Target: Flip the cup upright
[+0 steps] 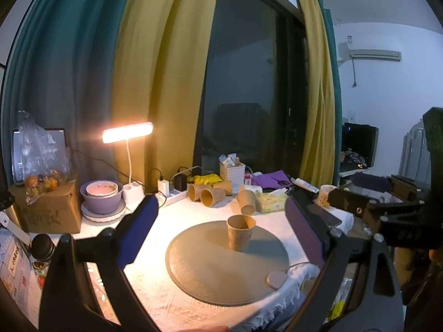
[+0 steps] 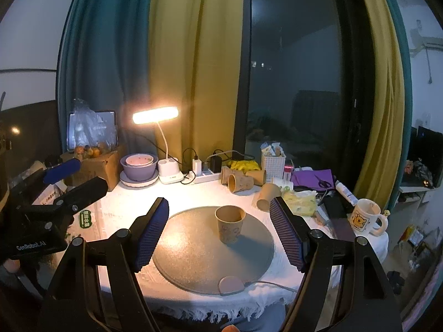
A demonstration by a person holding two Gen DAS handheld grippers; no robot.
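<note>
A brown paper cup (image 1: 241, 231) stands upright, mouth up, on the round grey mat (image 1: 210, 271). It also shows in the right wrist view (image 2: 230, 227) on the mat (image 2: 193, 257). My left gripper (image 1: 221, 210) is open and empty, its fingers well apart on either side of the cup and nearer to me. My right gripper (image 2: 220, 207) is open and empty, also short of the cup. The left gripper shows at the left of the right wrist view (image 2: 74, 178).
Several paper cups (image 2: 243, 181) lie on their sides behind the mat. A lit desk lamp (image 2: 155, 114), purple bowls (image 2: 139, 167), a power strip (image 2: 205, 177), a white basket (image 2: 272, 160), tissues (image 2: 300, 202) and a bear mug (image 2: 364, 217) crowd the table's back and right.
</note>
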